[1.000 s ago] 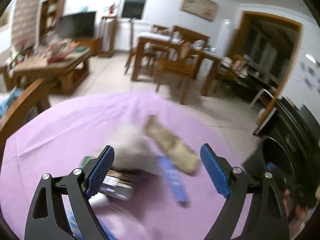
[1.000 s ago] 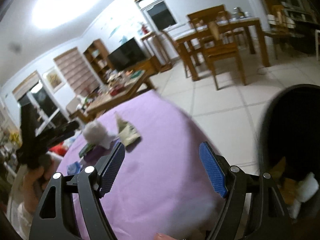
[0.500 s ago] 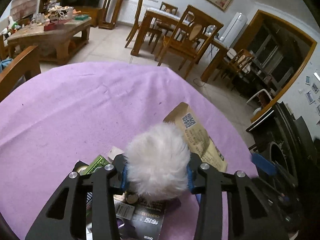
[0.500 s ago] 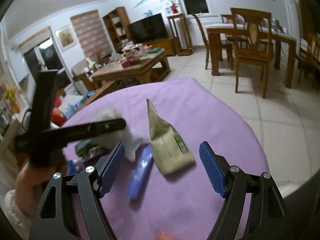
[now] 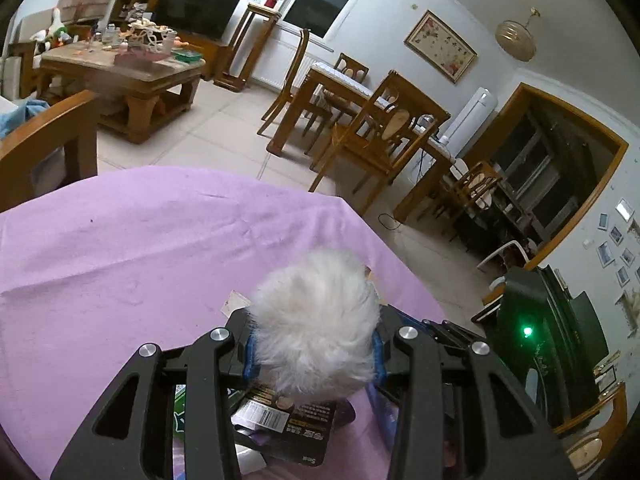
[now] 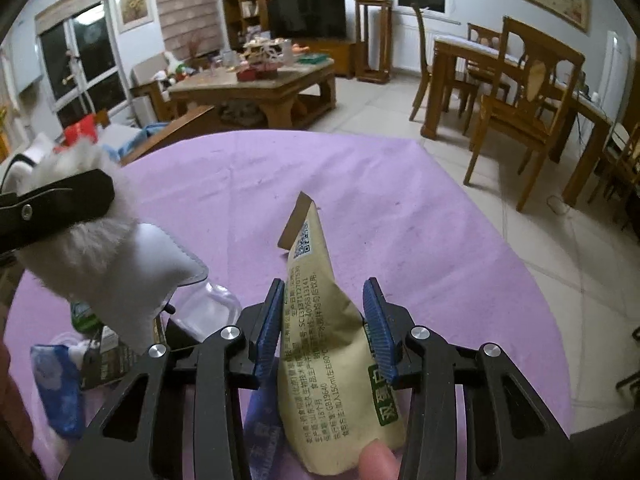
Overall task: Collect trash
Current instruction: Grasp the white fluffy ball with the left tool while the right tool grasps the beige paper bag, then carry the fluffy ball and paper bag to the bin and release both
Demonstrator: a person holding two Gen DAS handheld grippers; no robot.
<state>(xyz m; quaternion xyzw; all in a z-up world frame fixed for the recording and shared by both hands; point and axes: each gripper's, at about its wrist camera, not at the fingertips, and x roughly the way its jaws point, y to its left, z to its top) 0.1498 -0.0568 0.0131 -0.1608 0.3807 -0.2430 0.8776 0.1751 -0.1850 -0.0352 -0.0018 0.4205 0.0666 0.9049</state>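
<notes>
My left gripper (image 5: 314, 356) is shut on a white fluffy piece of trash (image 5: 316, 320) and holds it above the purple tablecloth (image 5: 120, 248). It also shows in the right wrist view (image 6: 92, 236). My right gripper (image 6: 326, 320) has its jaws closed around a tan paper packet (image 6: 324, 344) that lies on the cloth (image 6: 360, 200). A blue wrapper (image 6: 262, 428) lies beside the packet. More trash lies under the left gripper: a dark packet (image 5: 288, 420) and a green carton (image 5: 180, 412).
A clear plastic piece (image 6: 208, 308), a blue packet (image 6: 56, 384) and a small carton (image 6: 108, 356) lie at the left. A black bin (image 5: 556, 340) stands off the table's right edge. Wooden chairs (image 6: 520, 112) and tables stand beyond.
My left gripper has shut on the fluffy trash and lifted it. My right gripper has swung from the bin back over the table and closed around the tan packet.
</notes>
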